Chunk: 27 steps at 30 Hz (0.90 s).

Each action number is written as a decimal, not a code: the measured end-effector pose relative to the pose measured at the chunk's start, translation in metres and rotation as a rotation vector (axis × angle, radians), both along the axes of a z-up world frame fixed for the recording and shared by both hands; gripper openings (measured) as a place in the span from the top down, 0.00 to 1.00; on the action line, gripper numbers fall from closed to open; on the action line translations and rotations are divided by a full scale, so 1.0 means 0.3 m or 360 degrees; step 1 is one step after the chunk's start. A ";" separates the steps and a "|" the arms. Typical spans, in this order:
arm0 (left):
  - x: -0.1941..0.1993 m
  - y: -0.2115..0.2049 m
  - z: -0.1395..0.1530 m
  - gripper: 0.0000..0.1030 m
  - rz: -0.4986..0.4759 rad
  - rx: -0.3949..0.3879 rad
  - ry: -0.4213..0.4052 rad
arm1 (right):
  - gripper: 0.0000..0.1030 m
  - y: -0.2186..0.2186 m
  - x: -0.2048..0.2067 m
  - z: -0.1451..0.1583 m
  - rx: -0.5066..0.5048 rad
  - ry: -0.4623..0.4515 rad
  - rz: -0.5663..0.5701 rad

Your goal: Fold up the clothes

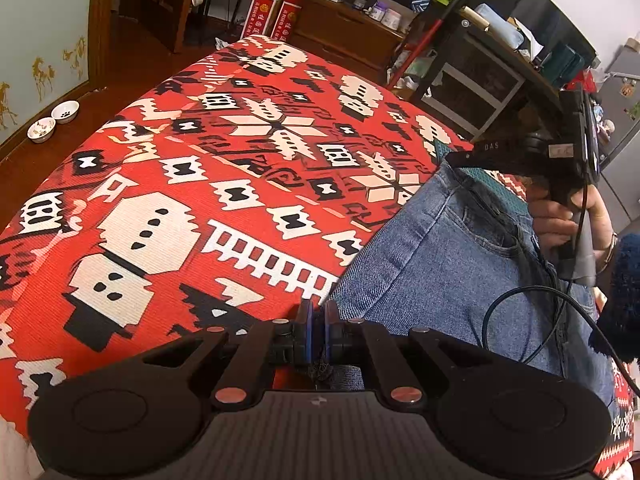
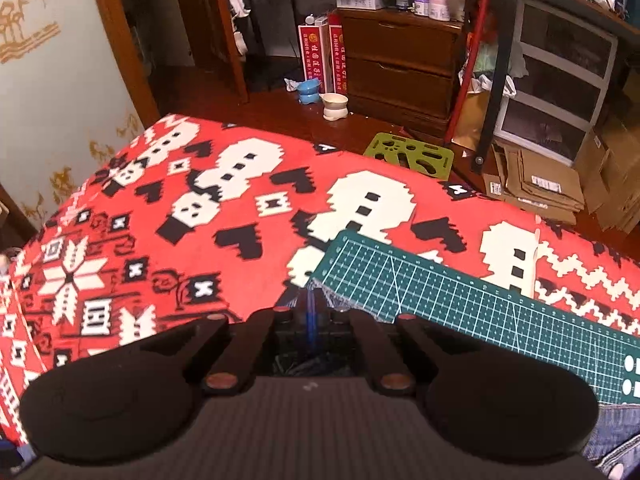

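Denim at the left claw: the left claw (image 1: 316, 316) has its blue pads pressed together on a dark frayed scrap of the jeans (image 1: 452, 264), so it reads as clenched on their near edge.
Denim at the right claw: the right claw (image 2: 314, 312) is also pinched tight, with a pale frayed hem of the jeans (image 2: 332, 294) showing at its tip; it seems to be gripping that hem, though the fabric between the pads is mostly hidden.
Hand: in the left view a hand (image 1: 560, 216) holds the other tool above the far waistband end.
Step in hand: judged from both grips, an edge is being carried over to make a fold.
Doing it well: keep both claws level and equally far apart so the edge stays taut; lay it down square to the layer below, and let go only once the cloth rests flat.
Risk: a thin hem could slip out of the pads if tugged sideways.
Jeans, look: mid-blue, heavy weave, stitched seams, a pocket opening visible, lying mostly flat.
Jeans, place: on the red patterned blanket (image 1: 240, 160), partly over a green cutting mat (image 2: 460, 300).
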<state>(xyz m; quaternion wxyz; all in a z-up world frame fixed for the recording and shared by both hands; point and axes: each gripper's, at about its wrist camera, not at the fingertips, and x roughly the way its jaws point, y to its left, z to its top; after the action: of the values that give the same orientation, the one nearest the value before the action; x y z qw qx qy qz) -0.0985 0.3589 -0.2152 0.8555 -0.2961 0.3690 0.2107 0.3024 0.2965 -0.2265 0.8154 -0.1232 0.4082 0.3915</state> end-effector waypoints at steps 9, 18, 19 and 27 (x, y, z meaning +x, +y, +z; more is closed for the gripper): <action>0.001 -0.014 0.022 0.94 0.0005 0.0032 0.0000 | 0.98 -0.157 0.028 0.139 0.0121 0.0029 -0.0150; 0.002 -0.043 0.083 0.93 0.0066 0.0120 0.0034 | 0.93 -0.619 -0.083 0.333 0.0221 -0.0077 -0.0257; 0.002 -0.047 0.090 0.93 0.0071 0.0121 0.0036 | 0.93 -0.671 -0.102 0.343 0.0222 -0.0088 -0.0277; 0.091 -0.176 0.146 0.93 -0.0061 0.0265 0.0126 | 0.87 -0.986 -0.282 0.272 0.0138 -0.0146 -0.0455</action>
<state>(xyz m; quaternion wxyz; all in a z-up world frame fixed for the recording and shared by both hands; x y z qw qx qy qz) -0.0712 0.3061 -0.1714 0.8657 -0.2082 0.3893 0.2359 0.2179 0.0007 -0.1450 0.8852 -0.0464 0.3666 0.2827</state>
